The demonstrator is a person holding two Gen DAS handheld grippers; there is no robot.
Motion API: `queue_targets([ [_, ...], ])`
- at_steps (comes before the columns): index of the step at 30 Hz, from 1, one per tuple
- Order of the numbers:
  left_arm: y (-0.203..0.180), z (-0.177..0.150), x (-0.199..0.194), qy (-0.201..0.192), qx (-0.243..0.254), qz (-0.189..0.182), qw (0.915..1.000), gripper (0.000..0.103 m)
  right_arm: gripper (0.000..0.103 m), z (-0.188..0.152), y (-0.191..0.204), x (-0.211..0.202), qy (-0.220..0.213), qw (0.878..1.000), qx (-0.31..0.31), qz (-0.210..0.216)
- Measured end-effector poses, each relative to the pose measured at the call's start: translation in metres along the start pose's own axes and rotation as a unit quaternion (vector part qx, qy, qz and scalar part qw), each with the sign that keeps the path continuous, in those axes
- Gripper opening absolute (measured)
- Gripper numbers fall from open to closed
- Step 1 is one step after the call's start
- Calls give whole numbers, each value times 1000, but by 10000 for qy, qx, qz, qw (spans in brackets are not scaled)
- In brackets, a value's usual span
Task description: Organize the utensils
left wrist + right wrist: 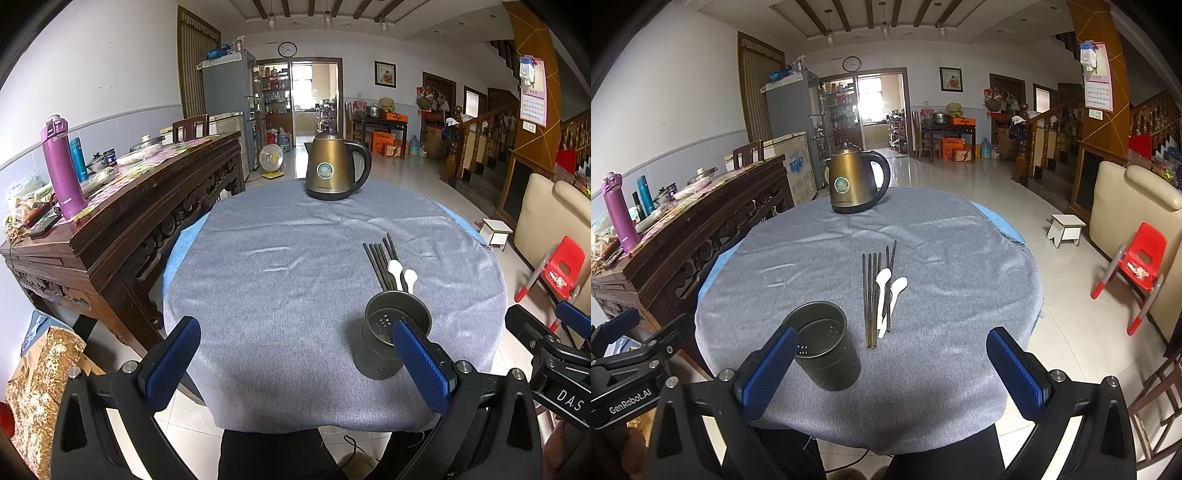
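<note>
I see a dark, perforated metal utensil holder (827,345) standing upright and empty by my right tongs' left finger. Just right of it, dark chopsticks (872,295) lie bunched, pointing away, with two white spoons (889,291) lying on them.

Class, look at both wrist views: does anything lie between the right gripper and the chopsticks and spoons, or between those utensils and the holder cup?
Nothing visible does. Only bare grey cloth lies between the open right gripper and the chopsticks and spoons. The holder cup stands upright beside them, its mouth uncovered. The kettle sits far behind.
</note>
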State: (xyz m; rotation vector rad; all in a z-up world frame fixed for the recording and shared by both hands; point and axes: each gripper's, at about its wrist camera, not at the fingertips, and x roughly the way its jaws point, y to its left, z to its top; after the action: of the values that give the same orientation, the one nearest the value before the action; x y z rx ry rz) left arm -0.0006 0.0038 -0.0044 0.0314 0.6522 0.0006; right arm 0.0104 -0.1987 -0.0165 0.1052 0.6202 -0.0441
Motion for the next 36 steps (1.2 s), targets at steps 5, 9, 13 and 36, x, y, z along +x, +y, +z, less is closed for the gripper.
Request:
queue_targets([
  [5, 0, 0, 0, 15, 3, 6, 10000, 103, 103, 0, -1, -1, 8, 10000, 20, 4],
  [9, 0, -2, -2, 23, 3, 5, 10000, 103, 103, -1, -1, -1, 6, 10000, 17, 4],
  [13, 0, -3, -3, 28, 3, -3, 10000, 103, 103, -1, -1, -1, 10, 10000, 25, 5],
  [36, -4, 1, -4, 81, 39, 69, 9999, 103, 103, 0, -6, -1, -5, 9999, 112, 116],
])
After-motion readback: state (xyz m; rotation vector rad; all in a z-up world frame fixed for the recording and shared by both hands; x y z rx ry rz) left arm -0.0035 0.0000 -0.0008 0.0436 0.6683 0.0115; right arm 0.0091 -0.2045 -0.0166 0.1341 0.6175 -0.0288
